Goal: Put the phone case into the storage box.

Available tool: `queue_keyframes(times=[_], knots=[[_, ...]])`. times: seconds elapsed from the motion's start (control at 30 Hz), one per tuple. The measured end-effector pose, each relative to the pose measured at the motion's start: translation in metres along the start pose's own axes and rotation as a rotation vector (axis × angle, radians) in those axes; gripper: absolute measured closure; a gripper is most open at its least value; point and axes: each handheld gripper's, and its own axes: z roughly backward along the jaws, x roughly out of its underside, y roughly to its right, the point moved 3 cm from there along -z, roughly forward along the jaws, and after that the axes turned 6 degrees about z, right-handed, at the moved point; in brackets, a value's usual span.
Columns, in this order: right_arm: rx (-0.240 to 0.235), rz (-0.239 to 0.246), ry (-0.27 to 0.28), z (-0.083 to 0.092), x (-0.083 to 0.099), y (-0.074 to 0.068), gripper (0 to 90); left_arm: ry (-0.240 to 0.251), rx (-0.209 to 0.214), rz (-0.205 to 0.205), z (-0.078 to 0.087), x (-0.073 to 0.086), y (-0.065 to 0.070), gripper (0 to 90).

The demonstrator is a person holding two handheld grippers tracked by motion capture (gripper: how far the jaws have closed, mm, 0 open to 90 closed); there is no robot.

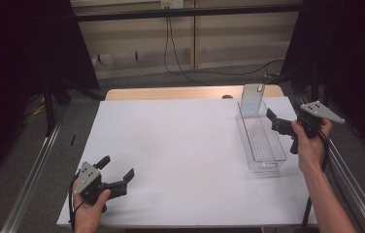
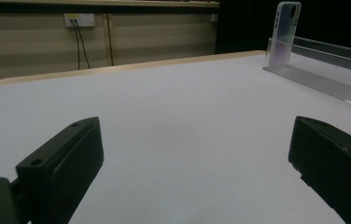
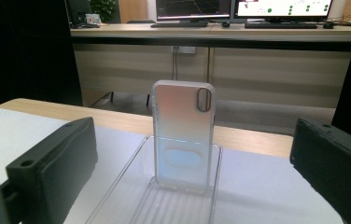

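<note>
A clear phone case (image 1: 252, 99) stands upright at the far end of a long clear plastic tray (image 1: 268, 155) on the right of the white table top. My right gripper (image 1: 272, 121) is held open just right of the tray, its jaws aimed at the case. In the right gripper view the case (image 3: 183, 135) stands centred between the wide-apart jaws, some way ahead of my right gripper (image 3: 194, 140), with the tray (image 3: 131, 196) below. My left gripper (image 1: 117, 168) rests open at the near left of the table, holding nothing. Past my left gripper (image 2: 194, 140), the case (image 2: 283, 35) and tray (image 2: 323, 79) stand far off.
The white sheet (image 1: 180, 145) covers a wooden table whose far edge (image 1: 171, 93) shows. Metal rails (image 1: 30, 174) run along both sides. Cables (image 1: 175, 58) trail on the floor behind. A desk with monitors (image 3: 239, 9) stands beyond the table.
</note>
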Motion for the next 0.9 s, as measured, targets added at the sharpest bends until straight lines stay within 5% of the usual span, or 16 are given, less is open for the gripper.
queue_keyframes(times=[0.57,0.9], knots=[[0.042,0.026,0.004,0.038,0.019,-0.009,0.1,-0.001,0.007,-0.006,0.001,0.000,0.001,3.0],[0.017,0.035,0.036,0.062,0.026,-0.025,0.0,0.013,0.006,0.000,0.004,-0.001,0.002,2.6]])
